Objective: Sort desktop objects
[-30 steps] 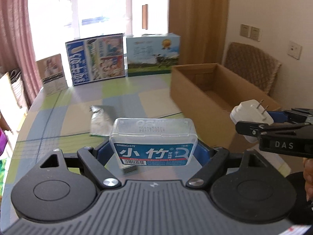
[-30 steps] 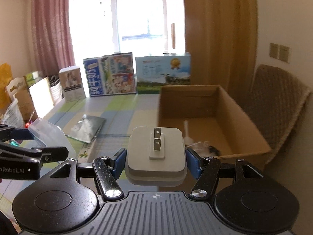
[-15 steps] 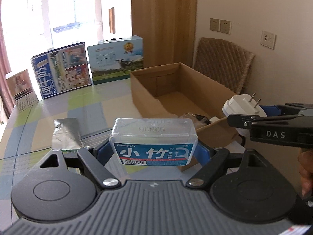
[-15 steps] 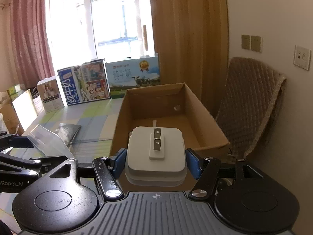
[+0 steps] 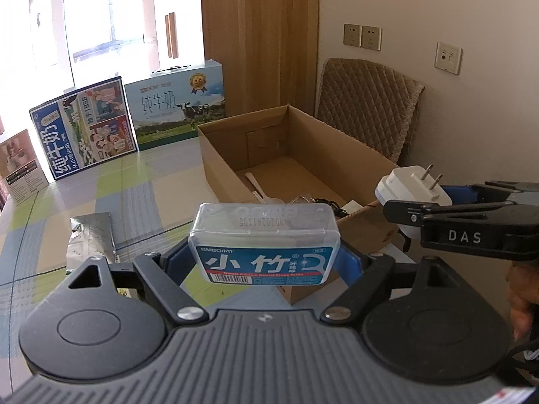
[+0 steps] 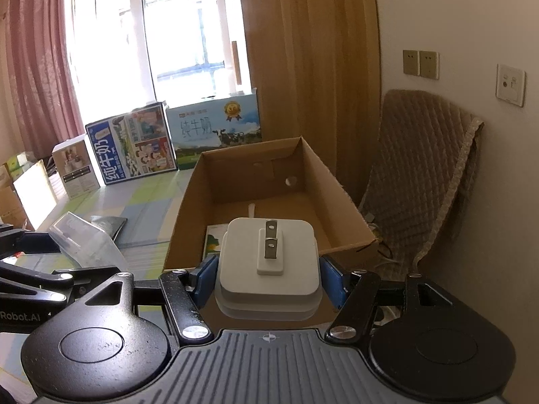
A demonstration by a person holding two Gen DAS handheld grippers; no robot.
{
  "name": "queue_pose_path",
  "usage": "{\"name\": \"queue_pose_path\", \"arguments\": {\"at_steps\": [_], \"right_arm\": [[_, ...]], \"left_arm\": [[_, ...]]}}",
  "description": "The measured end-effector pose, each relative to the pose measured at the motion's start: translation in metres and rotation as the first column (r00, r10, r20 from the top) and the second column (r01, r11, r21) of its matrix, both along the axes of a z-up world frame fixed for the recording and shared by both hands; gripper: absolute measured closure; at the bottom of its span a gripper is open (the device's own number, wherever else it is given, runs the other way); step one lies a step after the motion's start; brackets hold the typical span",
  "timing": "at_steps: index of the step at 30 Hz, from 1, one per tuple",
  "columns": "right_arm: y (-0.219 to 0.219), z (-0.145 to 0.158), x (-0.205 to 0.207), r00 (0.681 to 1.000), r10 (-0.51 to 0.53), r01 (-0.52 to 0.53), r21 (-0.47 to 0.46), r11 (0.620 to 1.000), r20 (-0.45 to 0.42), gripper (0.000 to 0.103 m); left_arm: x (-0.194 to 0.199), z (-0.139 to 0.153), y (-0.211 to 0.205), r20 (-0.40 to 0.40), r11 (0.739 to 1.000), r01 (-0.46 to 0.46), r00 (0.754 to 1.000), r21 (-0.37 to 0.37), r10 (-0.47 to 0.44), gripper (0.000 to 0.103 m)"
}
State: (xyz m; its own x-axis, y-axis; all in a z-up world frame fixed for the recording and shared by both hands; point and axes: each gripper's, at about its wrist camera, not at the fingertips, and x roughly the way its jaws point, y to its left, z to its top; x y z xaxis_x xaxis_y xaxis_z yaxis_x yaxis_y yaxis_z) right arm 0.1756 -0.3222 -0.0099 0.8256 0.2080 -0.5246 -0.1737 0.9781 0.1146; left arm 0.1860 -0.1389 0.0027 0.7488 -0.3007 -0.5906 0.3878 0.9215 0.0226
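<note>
The plug adapter (image 6: 268, 266) hides part of the cardboard box (image 6: 337, 195) floor.

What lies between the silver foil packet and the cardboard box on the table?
Nothing; in the left wrist view, only bare table separates the foil packet from the cardboard box.

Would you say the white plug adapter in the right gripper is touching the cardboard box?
Apart. The left wrist view shows the white plug adapter clamped in the right gripper, held in the air above the cardboard box, with clear space between it and the rim.
</note>
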Motion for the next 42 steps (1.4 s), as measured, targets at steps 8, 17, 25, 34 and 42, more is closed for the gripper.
{"name": "queue_pose_path", "arguments": {"at_steps": [8, 17, 25, 34, 42], "right_arm": [[-0.006, -0.001, 0.005, 1.0, -0.011, 0.011, 0.002, 1.0, -0.005, 0.041], [-0.013, -0.001, 0.012, 1.0, -0.023, 0.023, 0.004, 1.0, 0.0, 0.041], [-0.022, 0.002, 0.027, 0.999, -0.031, 0.031, 0.0, 1.0, 0.014, 0.041], [-0.027, 0.005, 0.053, 0.999, -0.031, 0.031, -0.007, 0.999, 0.027, 0.041], [-0.035, -0.003, 0.073, 0.999, -0.048, 0.049, -0.01, 0.999, 0.019, 0.041]], "left_arm": [[0.007, -0.001, -0.009, -0.003, 1.0, 0.022, 1.0, 0.002, -0.022, 0.021], [0.014, -0.005, -0.017, -0.006, 0.999, 0.04, 0.999, 0.003, -0.04, 0.021], [0.025, -0.006, -0.029, 0.0, 0.998, 0.056, 0.998, 0.0, -0.056, 0.021], [0.048, -0.005, -0.049, 0.015, 0.997, 0.082, 0.997, -0.005, -0.082, 0.021], [0.075, -0.019, -0.064, 0.017, 0.994, 0.105, 0.994, -0.011, -0.105, 0.02]]}}
